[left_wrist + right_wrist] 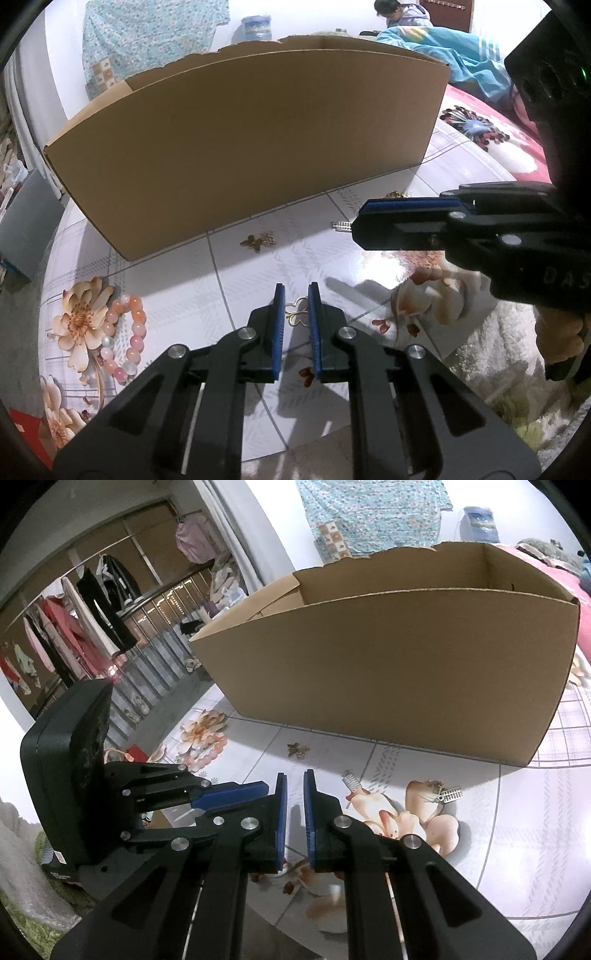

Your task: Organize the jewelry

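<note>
My left gripper (296, 295) is open with a narrow gap, low over the table, and a gold butterfly-shaped piece (296, 314) lies between its blue pads. My right gripper (294, 782) is also narrowly open and empty; in the left wrist view it (364, 221) comes in from the right. A gold butterfly brooch (258, 240) lies by the open cardboard box (240, 147); it also shows in the right wrist view (298, 749). A silver comb-like clip (341, 226) lies at the right gripper's tip. A pink bead bracelet (123, 338) lies at the left.
The floral tablecloth (177, 288) covers the round table. In the right wrist view two silver clips (352, 782) (451, 795) lie in front of the box (388, 664). A clothes rack (74, 627) stands beyond the table's left edge. A bed with a person (391, 11) is behind.
</note>
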Tool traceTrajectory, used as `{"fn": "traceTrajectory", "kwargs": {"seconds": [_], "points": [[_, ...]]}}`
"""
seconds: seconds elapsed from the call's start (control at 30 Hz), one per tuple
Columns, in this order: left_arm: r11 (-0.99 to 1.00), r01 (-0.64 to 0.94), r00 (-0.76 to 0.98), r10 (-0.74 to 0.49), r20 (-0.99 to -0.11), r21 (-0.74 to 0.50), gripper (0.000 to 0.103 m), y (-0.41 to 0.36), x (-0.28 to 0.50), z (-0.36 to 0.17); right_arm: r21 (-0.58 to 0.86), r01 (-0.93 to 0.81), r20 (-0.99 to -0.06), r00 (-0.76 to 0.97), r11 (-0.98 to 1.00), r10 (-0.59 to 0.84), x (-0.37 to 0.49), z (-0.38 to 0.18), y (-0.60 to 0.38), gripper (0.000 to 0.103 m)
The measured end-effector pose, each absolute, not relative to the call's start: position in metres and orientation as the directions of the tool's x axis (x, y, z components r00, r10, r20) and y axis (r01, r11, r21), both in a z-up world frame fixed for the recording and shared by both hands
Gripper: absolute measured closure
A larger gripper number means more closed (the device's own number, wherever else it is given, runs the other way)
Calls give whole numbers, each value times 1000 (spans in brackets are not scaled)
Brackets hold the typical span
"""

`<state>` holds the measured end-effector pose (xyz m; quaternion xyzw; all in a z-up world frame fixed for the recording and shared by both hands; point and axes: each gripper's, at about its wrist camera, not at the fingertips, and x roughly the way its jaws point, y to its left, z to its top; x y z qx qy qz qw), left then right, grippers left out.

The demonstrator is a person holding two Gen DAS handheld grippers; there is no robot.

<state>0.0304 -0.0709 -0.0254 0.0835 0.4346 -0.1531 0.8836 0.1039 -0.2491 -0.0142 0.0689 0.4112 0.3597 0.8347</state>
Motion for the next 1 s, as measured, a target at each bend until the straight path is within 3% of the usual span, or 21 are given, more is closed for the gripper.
{"fn": "traceTrajectory", "kwargs": {"seconds": [0.07,0.1,0.43,0.5,0.57,1.0], "points": [[938,346,576,-202,-792,12,96,-70,30,-25,410,-544,-637,404,733,656,103,-14,-250,93],[937,349,576,-207,-791,9,103,-70,30,-25,410,-544,-637,404,732,656,104,-14,-250,93],[932,361,561,-255,-788,-45,103,-60,26,-21,410,-555,-641,389,724,661,102,-13,-249,93],[935,352,567,-255,-783,-49,103,-55,25,-20,405,-578,-646,367,708,669,99,-14,-243,72],[939,342,571,-244,-784,-43,103,-50,26,-21,375,-615,-654,355,694,668,93,-13,-235,68],[944,330,592,-220,-776,-16,103,-30,18,-27,165,-799,-786,247,578,567,94,-20,-195,70]]}}
